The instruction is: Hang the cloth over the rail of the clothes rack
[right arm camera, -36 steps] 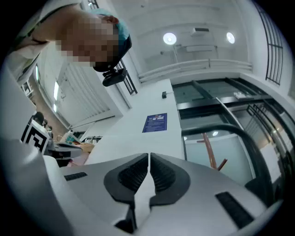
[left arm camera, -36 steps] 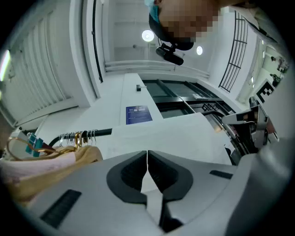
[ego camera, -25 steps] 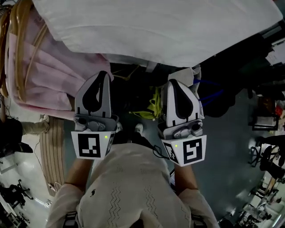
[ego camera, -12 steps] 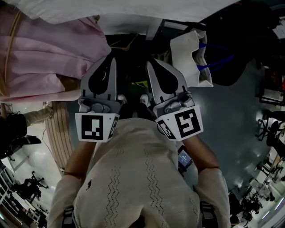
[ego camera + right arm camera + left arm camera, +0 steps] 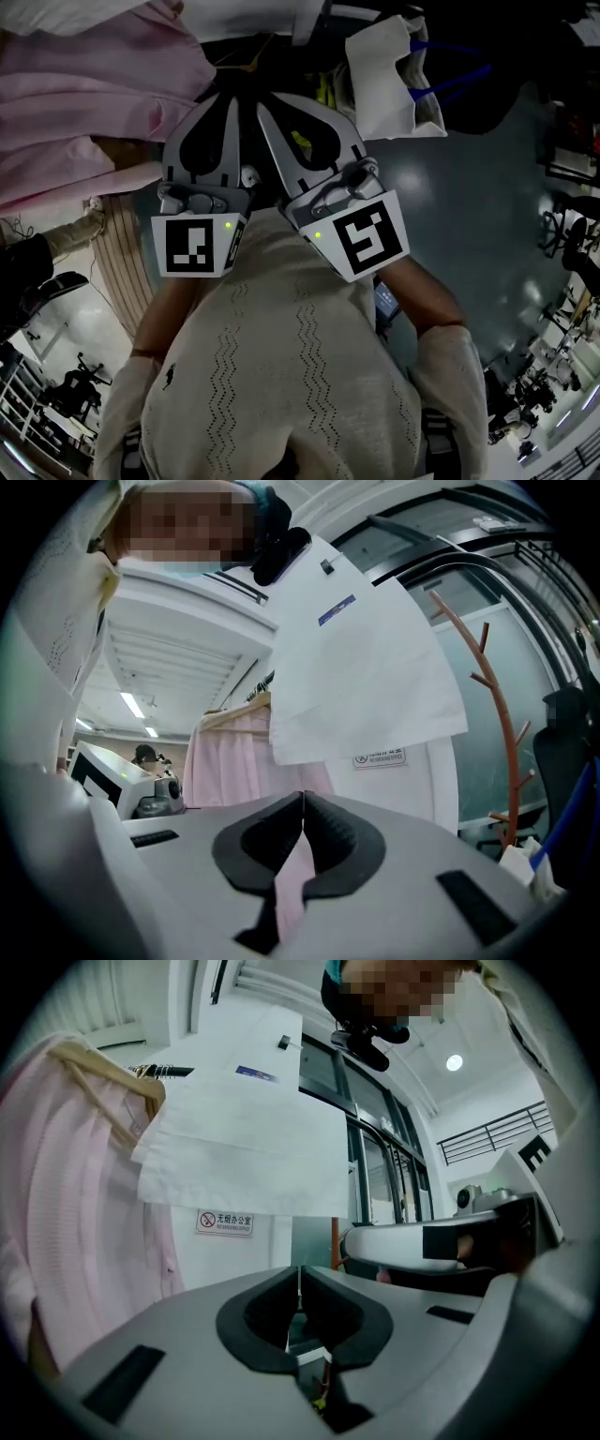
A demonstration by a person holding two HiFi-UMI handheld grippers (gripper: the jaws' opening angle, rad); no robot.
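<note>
Cloth (image 5: 244, 1147) hangs at upper centre; my left gripper (image 5: 300, 1279) and right gripper (image 5: 302, 803) are pressed together, empty. Risk: an uneven drape could let it slide off.

The head view is dim and underexposed. Its middle sinks into near-black shadow, while the floor (image 5: 469, 187) at the right carries a dull grey sheen and the lower left corner is paler. Straight lines bow near its edges.

Both gripper views are brighter, round fisheye pictures with black corners. A round ceiling lamp (image 5: 454, 1061) glows in the left gripper view, and strip lights (image 5: 131, 705) glow in the right. The white cloth (image 5: 244, 1138) is evenly lit, without glare. The left tool (image 5: 300, 1274) and right tool (image 5: 303, 803), close to their lenses, look soft.
</note>
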